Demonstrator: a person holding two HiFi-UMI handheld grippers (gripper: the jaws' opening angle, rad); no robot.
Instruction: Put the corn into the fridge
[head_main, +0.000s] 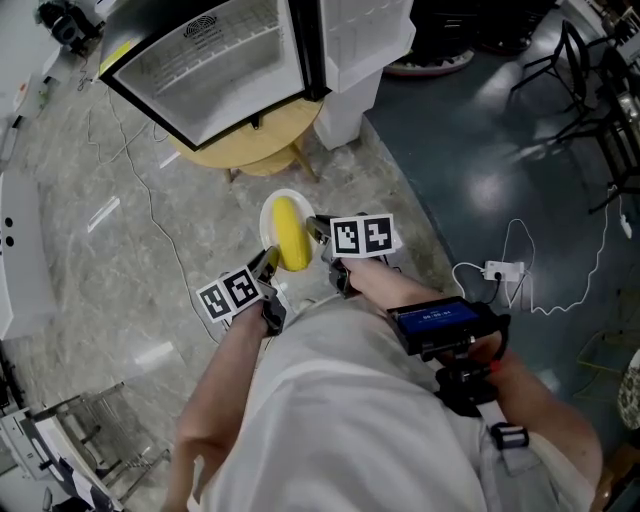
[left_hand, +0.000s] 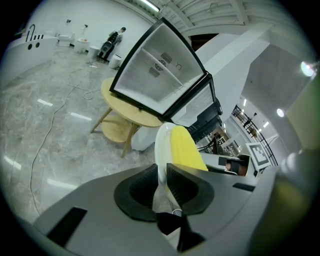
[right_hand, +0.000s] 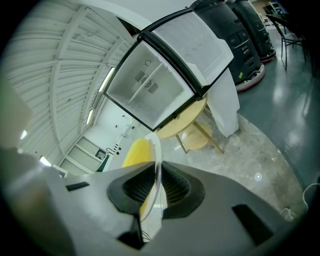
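Note:
A yellow corn cob (head_main: 290, 236) lies on a small white plate (head_main: 268, 214) held in the air between both grippers. My left gripper (head_main: 270, 262) is shut on the plate's near left rim, and my right gripper (head_main: 318, 232) is shut on its right rim. In the left gripper view the plate (left_hand: 162, 145) stands edge-on between the pads of the left gripper (left_hand: 161, 182), with the corn (left_hand: 186, 147) to its right. The right gripper view shows the plate (right_hand: 156, 150) pinched in the right gripper (right_hand: 157, 185), corn (right_hand: 135, 152) to its left. The open fridge (head_main: 215, 60) stands ahead on a round wooden table (head_main: 250, 150).
The fridge door (head_main: 365, 40) hangs open to the right of the cabinet. A stool (left_hand: 112, 130) sits under the table. Thin cables run across the marble floor, and a power strip (head_main: 497, 270) lies at the right. Chairs (head_main: 590, 70) stand at the far right.

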